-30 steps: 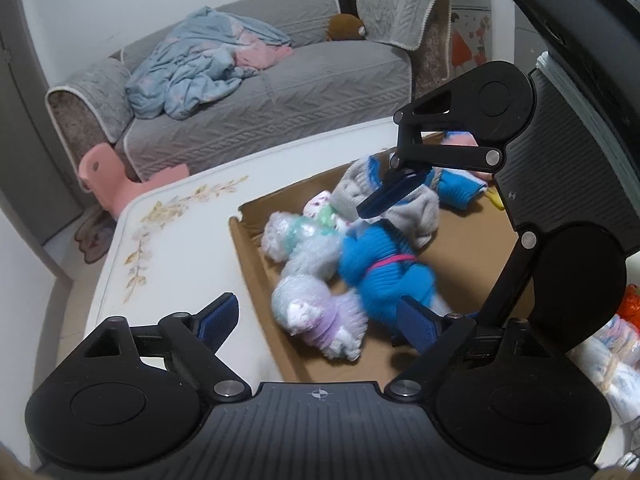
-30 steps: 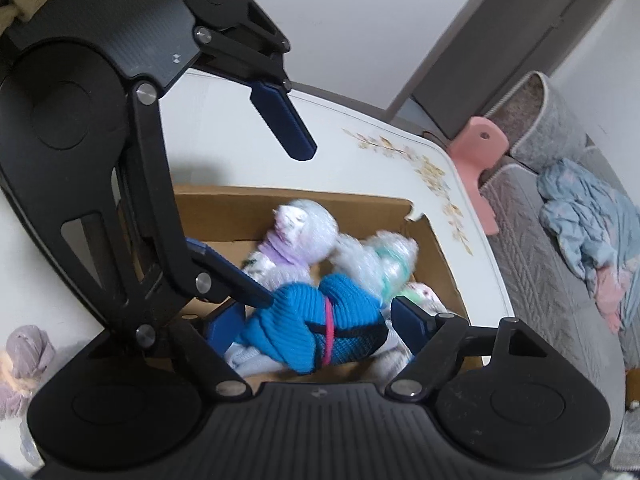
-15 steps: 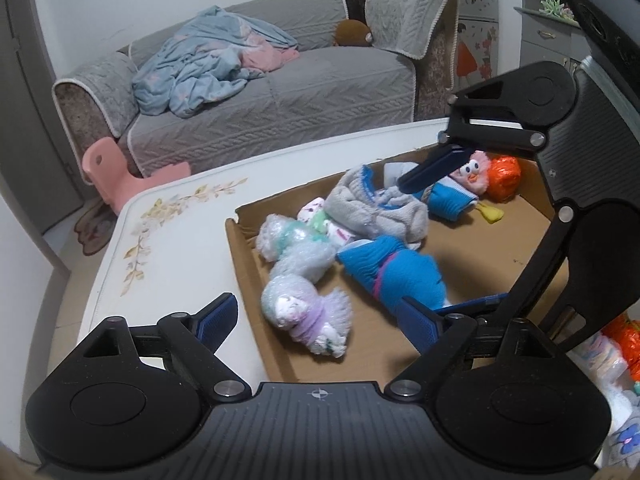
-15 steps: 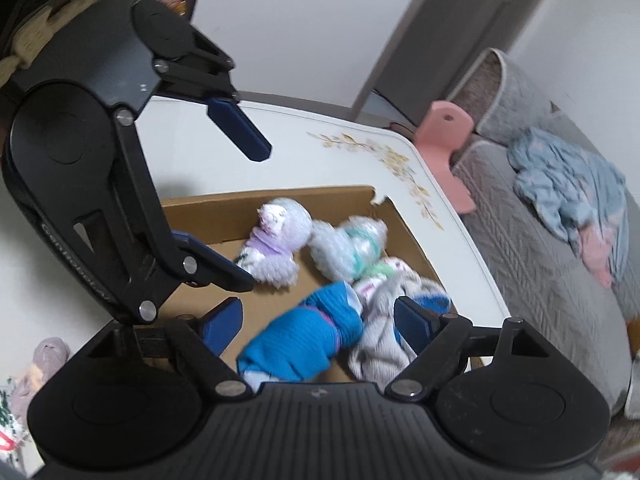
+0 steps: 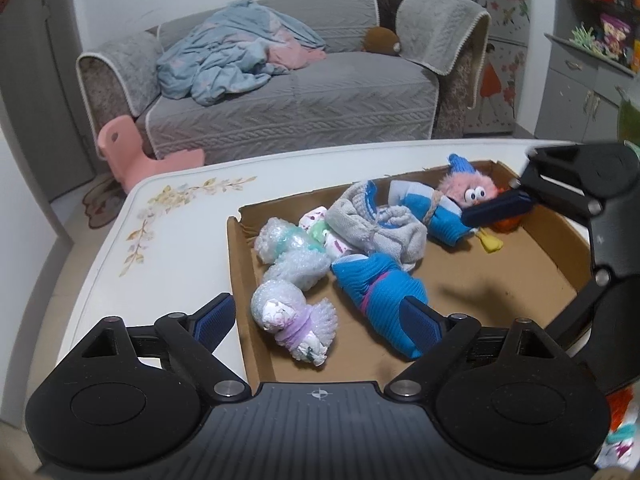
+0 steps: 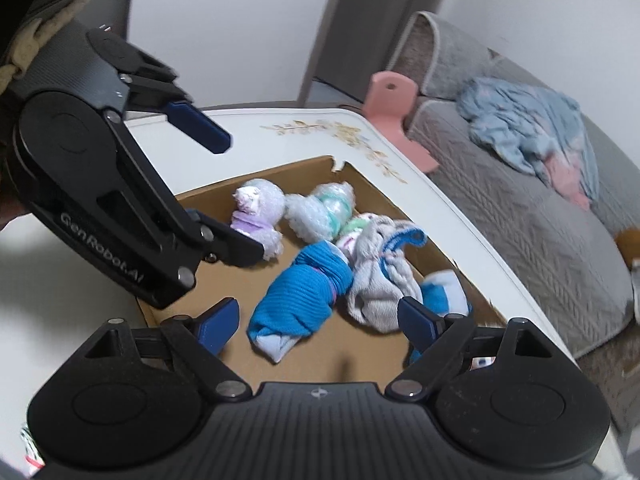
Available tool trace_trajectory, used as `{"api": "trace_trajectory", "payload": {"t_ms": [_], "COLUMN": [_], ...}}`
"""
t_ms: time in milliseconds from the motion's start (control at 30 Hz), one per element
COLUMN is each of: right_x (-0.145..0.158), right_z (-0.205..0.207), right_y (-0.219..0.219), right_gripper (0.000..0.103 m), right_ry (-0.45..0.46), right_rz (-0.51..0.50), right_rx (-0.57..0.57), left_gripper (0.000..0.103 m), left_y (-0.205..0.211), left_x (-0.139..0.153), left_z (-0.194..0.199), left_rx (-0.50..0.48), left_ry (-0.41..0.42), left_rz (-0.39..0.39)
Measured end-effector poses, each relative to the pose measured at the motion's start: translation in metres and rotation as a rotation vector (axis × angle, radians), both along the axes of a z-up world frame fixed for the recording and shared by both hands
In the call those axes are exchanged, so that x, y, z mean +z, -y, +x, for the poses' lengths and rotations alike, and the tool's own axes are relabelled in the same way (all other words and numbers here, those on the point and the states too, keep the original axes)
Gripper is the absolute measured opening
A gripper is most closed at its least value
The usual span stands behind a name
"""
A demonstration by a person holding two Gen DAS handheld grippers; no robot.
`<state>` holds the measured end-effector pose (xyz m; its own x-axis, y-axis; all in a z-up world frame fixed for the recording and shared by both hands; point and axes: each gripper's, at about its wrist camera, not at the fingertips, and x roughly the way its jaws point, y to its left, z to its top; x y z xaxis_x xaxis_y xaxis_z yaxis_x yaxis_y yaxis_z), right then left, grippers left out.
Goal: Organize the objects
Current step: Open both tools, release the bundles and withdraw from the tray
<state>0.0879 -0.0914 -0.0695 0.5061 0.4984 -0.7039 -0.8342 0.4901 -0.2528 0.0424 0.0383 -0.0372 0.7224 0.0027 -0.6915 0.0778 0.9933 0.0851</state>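
Hovering over a shallow cardboard box [image 5: 240, 280] on the white floral counter [image 5: 180, 232], both tools sit with jaws spread wide and nothing between the pads. Left tool [image 5: 320, 320] is above the box's near-left corner, its left finger [image 5: 214, 316] over the counter outside the wall, its right finger [image 5: 420, 322] overlapping the bright blue sock roll [image 5: 380, 284] in the picture; contact cannot be told. Right tool [image 6: 318, 322] has just been opening its jaws, no item between them; the same blue sock roll [image 6: 304, 296] lies on the box floor below and ahead of it, pads clear of it.

Box contents:
- blue sock roll with a pink band, middle of the box
- grey sock bundle with blue trim [image 5: 376, 224] just behind it, touching
- bubble-wrap bundle tied with a purple band [image 5: 292, 320] near the left wall
- 2 more bubble-wrap bundles [image 5: 292, 248] behind that 1, 1 with a mint tint
- small patterned white-green roll [image 5: 320, 224] tucked between the wrap and the grey bundle
- pink fuzzy doll with googly eyes and a blue hat [image 5: 460, 188] at the far end, partly hidden by the right tool's finger

Grey sofa [image 5: 300, 100] with a light blue blanket [image 5: 232, 60] stands beyond the counter, a pink child's stool [image 5: 132, 152] beside it on the floor.
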Motion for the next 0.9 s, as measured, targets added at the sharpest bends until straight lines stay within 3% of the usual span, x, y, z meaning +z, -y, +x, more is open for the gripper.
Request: {"api": "trace_trajectory", "payload": {"t_ms": [300, 367, 533, 900], "right_x": [0.007, 0.01, 0.013, 0.022], "right_z": [-0.009, -0.012, -0.02, -0.066], "right_y": [0.022, 0.029, 0.049, 0.087], "right_gripper": [0.093, 0.099, 0.099, 0.1], "right_ry": [-0.064, -0.077, -0.1, -0.124], "right_rz": [0.138, 0.169, 0.227, 0.329], "right_rx": [-0.227, -0.279, -0.394, -0.509], "left_gripper": [0.093, 0.094, 0.096, 0.1], "left_y": [0.004, 0.003, 0.002, 0.009], "left_x": [0.01, 0.011, 0.013, 0.008], "left_z": [-0.007, -0.011, -0.023, -0.087], "left_rx": [0.062, 0.081, 0.11, 0.144], "left_ry": [0.015, 0.019, 0.034, 0.083], "left_rz": [-0.053, -0.063, -0.1, -0.156]}}
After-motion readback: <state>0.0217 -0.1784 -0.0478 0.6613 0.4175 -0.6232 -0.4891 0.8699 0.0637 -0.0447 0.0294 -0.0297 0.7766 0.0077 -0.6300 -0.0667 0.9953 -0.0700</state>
